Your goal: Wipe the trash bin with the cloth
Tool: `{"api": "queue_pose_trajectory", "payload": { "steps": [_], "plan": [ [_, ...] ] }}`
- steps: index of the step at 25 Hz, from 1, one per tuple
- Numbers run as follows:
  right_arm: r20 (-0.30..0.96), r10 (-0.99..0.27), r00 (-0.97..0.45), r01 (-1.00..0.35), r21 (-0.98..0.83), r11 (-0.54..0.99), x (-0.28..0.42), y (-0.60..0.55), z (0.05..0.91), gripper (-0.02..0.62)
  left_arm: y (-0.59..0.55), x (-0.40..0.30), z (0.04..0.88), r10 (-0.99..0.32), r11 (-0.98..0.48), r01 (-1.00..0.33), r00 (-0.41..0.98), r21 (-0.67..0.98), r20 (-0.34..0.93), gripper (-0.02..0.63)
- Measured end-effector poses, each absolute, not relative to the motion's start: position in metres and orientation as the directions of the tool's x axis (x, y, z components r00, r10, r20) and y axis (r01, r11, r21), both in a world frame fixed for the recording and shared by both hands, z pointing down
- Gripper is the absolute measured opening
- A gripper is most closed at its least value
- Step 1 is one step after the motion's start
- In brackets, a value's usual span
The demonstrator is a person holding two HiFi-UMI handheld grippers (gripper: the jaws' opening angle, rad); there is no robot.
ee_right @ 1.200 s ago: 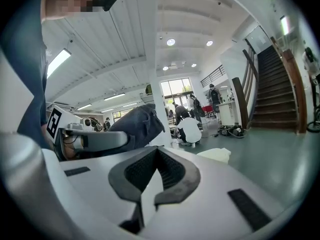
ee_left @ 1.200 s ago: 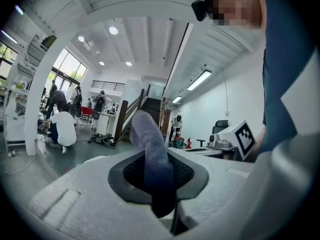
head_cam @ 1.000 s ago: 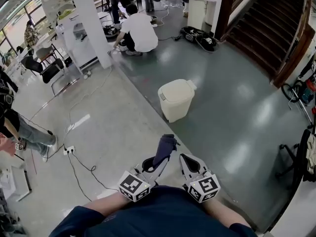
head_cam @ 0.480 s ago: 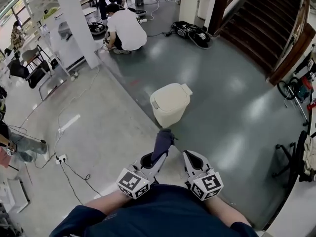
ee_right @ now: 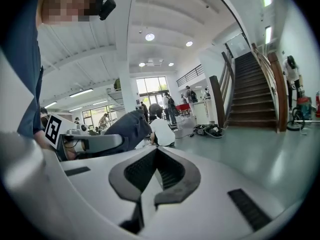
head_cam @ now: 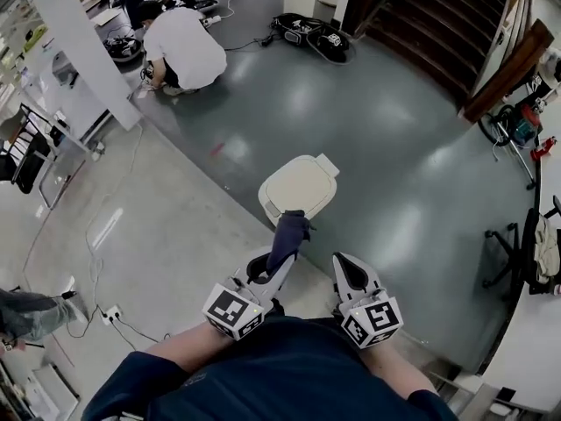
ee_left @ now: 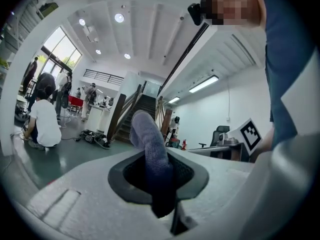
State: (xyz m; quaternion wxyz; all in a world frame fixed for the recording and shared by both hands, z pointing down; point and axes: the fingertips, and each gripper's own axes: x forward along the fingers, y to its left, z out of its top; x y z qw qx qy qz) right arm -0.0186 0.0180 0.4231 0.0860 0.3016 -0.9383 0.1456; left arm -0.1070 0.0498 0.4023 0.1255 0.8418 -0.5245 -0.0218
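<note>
A soft blue cloth [head_cam: 289, 232] is pinched by the left tongs [head_cam: 279, 257]; the right tongs [head_cam: 349, 266] are closed, empty. A smooth cream trash bin [head_cam: 300, 185] is seen ahead.

The trash bin [head_cam: 299, 185] stands on the floor [head_cam: 394, 147]; just before it, the cloth [head_cam: 288, 235] sits between the left gripper's [head_cam: 277, 266] jaws, with the right gripper [head_cam: 343, 263] before it rightward, a crouching person [head_cam: 184, 46] well behind it leftward and the staircase [head_cam: 421, 24] behind it rightward

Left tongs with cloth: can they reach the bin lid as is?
Probably yes: the left tongs hold the cloth right in front of the trash bin, and nothing stands between them.
</note>
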Motion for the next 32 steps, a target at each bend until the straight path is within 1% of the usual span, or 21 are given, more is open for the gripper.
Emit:
{"api": "queue_pose_trajectory", "payload": {
  "steps": [6, 17, 27, 32],
  "plan": [
    [0.281, -0.544, -0.791, -0.607, -0.242, 0.757, -0.031, -0.007, 0.434, 0.005, 0.012, -0.128, 0.413, -0.881, -0.414, -0.872, 0.456, 0.261, 0.127, 0.052],
    [0.265, -0.513, -0.816, -0.574, -0.275, 0.772, -0.019, -0.056, 0.443, 0.005, -0.048, -0.119, 0.438, -0.881, -0.374, -0.905, 0.415, 0.203, 0.229, 0.052],
    [0.281, -0.501, -0.818, -0.571, -0.301, 0.764, -0.005, -0.11, 0.472, 0.005, -0.155, -0.143, 0.53, -0.85, -0.322, -0.941, 0.335, 0.104, 0.406, 0.052],
    [0.311, -0.501, -0.808, -0.585, -0.312, 0.749, 0.004, -0.125, 0.487, 0.005, -0.205, -0.154, 0.584, -0.814, -0.302, -0.949, 0.304, 0.086, 0.495, 0.052]
  ]
}}
